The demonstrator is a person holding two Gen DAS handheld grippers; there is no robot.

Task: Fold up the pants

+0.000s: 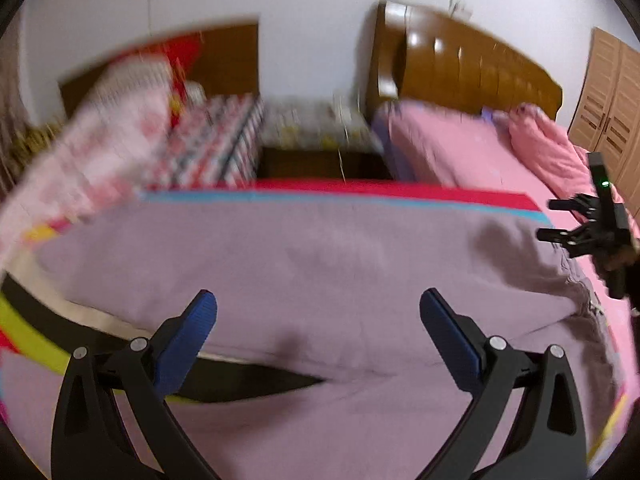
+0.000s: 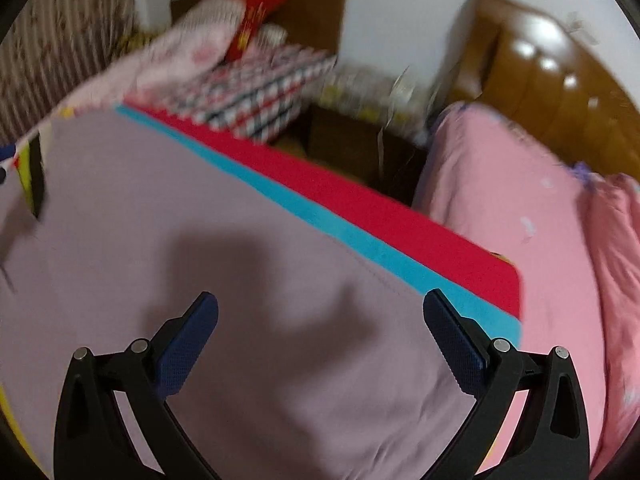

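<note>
The mauve pants [image 1: 304, 264] lie spread flat on a bright mat, one leg folded over the other with a dark gap between the layers near me. My left gripper [image 1: 318, 304] hovers open and empty just above the near part of the pants. My right gripper [image 1: 550, 220] shows at the right edge of the left wrist view, open, over the waist end. In the right wrist view the right gripper [image 2: 320, 306] is open and empty above the pants [image 2: 200, 248], with its shadow on the cloth.
The pants lie on a mat with a blue stripe [image 2: 340, 224] and red stripe [image 2: 400, 216]. A pink-covered bed [image 1: 480, 152] with a wooden headboard [image 1: 460, 64] stands at the right. Folded patterned bedding [image 1: 160, 144] and a dark nightstand [image 1: 320, 160] are beyond the mat.
</note>
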